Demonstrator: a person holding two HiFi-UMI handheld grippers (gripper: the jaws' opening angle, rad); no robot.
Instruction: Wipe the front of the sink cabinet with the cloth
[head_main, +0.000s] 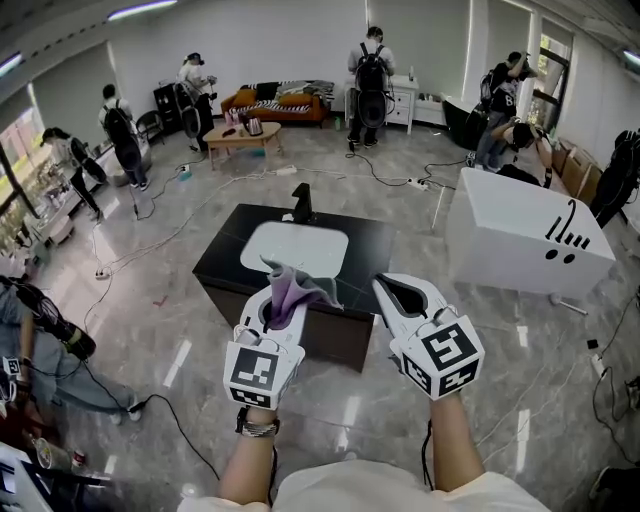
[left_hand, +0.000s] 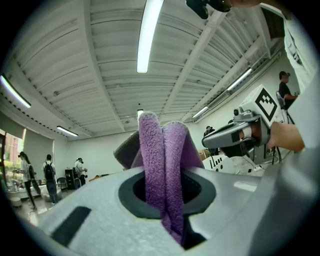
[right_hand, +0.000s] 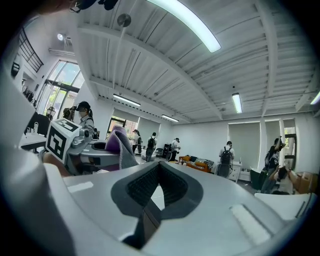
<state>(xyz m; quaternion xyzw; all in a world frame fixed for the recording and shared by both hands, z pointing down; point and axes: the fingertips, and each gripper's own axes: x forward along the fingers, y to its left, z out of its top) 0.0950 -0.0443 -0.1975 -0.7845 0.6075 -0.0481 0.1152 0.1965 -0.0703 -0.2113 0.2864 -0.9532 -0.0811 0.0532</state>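
A black sink cabinet (head_main: 340, 335) with a white basin (head_main: 295, 248) and a black faucet (head_main: 302, 203) stands on the floor ahead of me. My left gripper (head_main: 283, 297) is held above the cabinet's front edge, pointing upward, shut on a purple and grey cloth (head_main: 292, 283). In the left gripper view the cloth (left_hand: 162, 165) stands up folded between the jaws. My right gripper (head_main: 400, 292) is beside it to the right, also tilted upward; its jaws meet with nothing between them. The right gripper view looks at the ceiling past its jaws (right_hand: 157, 192).
A white tub-like unit (head_main: 525, 235) stands to the right of the cabinet. Cables (head_main: 400, 180) trail across the glossy floor. Several people stand around the room's far side, near a wooden table (head_main: 240, 135) and an orange sofa (head_main: 280, 103).
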